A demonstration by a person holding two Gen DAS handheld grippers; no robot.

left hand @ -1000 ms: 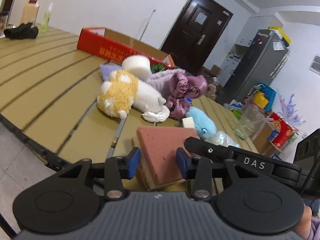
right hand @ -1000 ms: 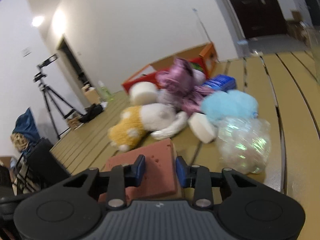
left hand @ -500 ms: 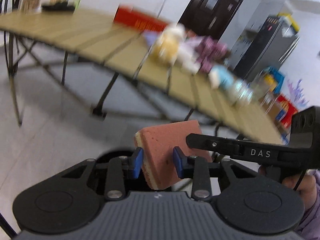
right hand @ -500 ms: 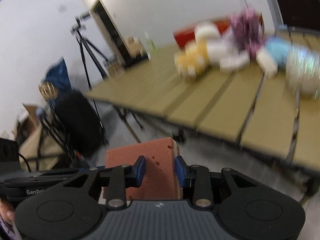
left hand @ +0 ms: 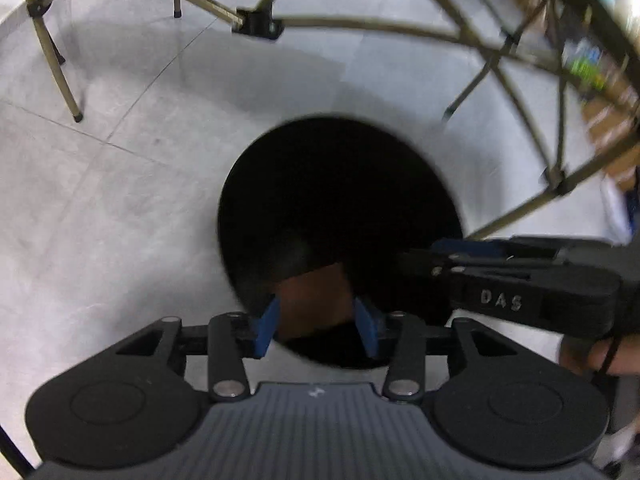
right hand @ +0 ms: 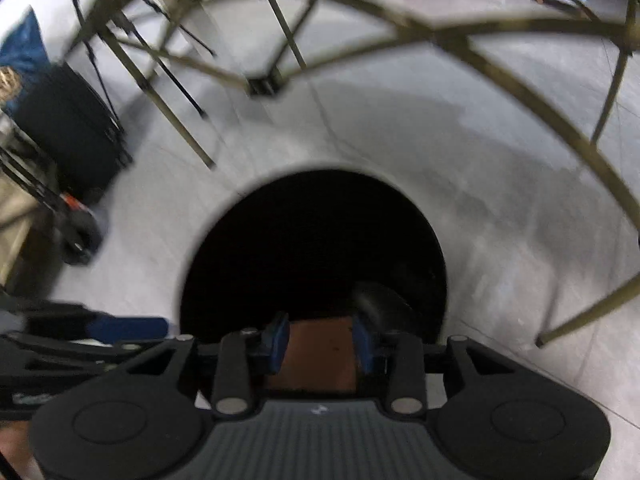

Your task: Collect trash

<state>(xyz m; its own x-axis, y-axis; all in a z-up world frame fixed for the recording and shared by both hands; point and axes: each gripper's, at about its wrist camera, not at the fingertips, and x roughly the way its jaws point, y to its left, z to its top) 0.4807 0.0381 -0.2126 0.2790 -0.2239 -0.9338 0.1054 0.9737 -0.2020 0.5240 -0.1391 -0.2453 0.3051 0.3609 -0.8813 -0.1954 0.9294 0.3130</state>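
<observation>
A pink-brown sponge (left hand: 314, 300) sits between the blue pads of my left gripper (left hand: 316, 326), which is shut on it. The same sponge (right hand: 322, 354) also sits between the pads of my right gripper (right hand: 322, 344), which is shut on it too. Both grippers hold it over the dark round mouth of a black trash bin (left hand: 340, 216) on the floor; the bin also shows in the right wrist view (right hand: 312, 248). The right gripper's body reaches in from the right in the left wrist view (left hand: 520, 288).
The grey tiled floor (left hand: 100, 200) surrounds the bin. The table's folding metal legs (left hand: 256, 24) cross overhead and behind the bin. A black bag and a tripod (right hand: 68, 128) stand at the left in the right wrist view.
Both grippers carried the sponge off the table, swung down and now point at the floor over the bin's mouth. The table top and toys have left view.
</observation>
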